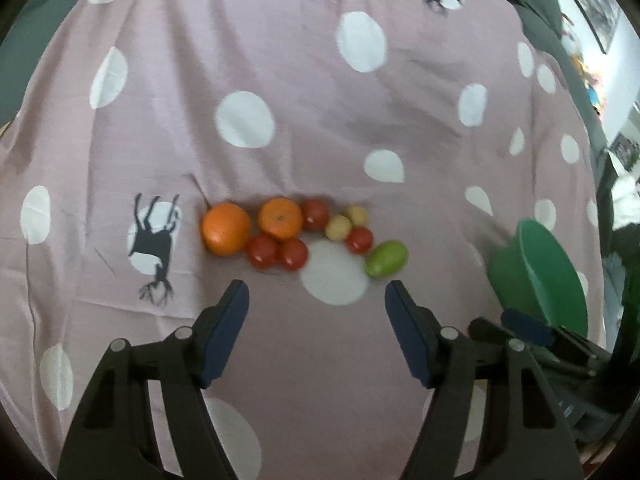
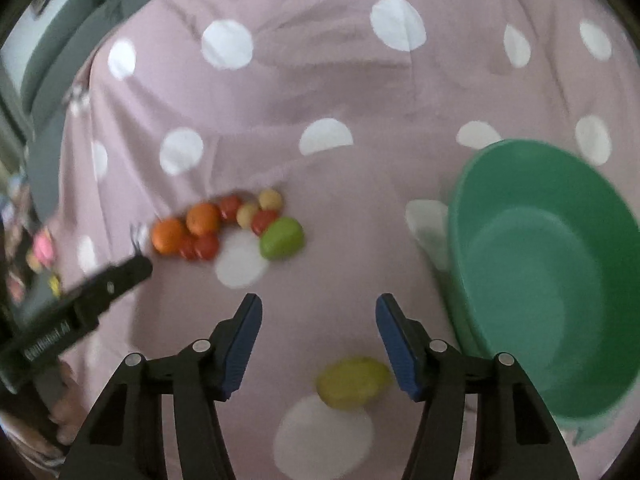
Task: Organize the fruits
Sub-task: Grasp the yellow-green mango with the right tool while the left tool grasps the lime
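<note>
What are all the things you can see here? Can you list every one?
oranges: 2, orange, left end of the fruit cluster on the cloth
tomatoes: 4, red, mixed through the cluster
small yellow fruits: 2, pale yellow, back right of the cluster
green fruit: 1, green, right end of the cluster
yellow fruit: 1, yellow, alone near the right gripper, blurred
bowl: 1, green, empty, right of the fruit
cloth: 1, pink with white dots and deer prints, under everything
left gripper: 1, black with blue pads, open
right gripper: 1, same, open

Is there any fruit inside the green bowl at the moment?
No, the green bowl shows only its bare inside in the right wrist view.
</note>
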The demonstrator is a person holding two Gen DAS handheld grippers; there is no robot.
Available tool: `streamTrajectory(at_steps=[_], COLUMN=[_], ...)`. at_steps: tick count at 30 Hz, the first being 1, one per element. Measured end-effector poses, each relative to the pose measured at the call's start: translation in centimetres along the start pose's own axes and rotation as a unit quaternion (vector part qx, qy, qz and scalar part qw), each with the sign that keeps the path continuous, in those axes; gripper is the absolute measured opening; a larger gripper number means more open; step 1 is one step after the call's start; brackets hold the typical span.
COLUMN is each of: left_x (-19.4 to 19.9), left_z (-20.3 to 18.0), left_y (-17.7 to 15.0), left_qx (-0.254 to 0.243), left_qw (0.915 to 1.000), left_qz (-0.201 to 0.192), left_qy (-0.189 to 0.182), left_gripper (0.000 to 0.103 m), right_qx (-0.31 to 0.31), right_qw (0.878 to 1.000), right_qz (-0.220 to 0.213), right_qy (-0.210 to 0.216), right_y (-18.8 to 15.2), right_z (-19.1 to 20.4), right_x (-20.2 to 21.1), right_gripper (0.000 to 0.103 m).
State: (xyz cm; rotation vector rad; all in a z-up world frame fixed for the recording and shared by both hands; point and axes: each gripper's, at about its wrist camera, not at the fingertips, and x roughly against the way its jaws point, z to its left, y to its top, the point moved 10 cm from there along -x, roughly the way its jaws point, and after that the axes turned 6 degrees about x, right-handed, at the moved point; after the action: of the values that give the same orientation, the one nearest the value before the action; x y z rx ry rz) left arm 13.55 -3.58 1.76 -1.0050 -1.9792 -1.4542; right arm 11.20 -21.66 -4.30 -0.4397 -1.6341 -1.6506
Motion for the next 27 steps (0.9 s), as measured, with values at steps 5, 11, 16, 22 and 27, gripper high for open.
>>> streamTrajectory(at_steps=[5,11,16,22,27], left_x=[0.7,0.3,-0.1,-2.0,-5.7], left_z=[0.8,0.9,0.1,-2.6,-4.6], left_y=[-0.7,-0.9,-0.7,1.1,2.0], left_qx=[0.004,0.017,0.011,-0.02,-0.036], left_qw=[1.0,0.9998,0.9997,0.9989,0.9967], left_qz=[-0.004,0.003,0.011,0.028,0.055], left_qy=[0.001,-0.013,-0.02,-0.031,-0.049], left_gripper=[0.07,0.061,0.059,0.059,0.058], right_qx=[0.001,0.01,0.033,0.029,-0.002], right_qw=[1.0,0.997,0.996,0.997,0.999], right_qz=[0.022,0.058,0.057,0.038,0.037], right_qy=[-0.021,-0.059,-0.067,-0.061,-0.036], right_y=[-2.7,-4.2,-4.4,-3.8,-2.8], right_z=[-0.7,-1.7,-1.1,-1.2,-1.5], right_x=[-0.9,-2.8,-3.5,-3.7,-3.9], right_gripper=[0.062,0.062,0.058,0.048,0.048])
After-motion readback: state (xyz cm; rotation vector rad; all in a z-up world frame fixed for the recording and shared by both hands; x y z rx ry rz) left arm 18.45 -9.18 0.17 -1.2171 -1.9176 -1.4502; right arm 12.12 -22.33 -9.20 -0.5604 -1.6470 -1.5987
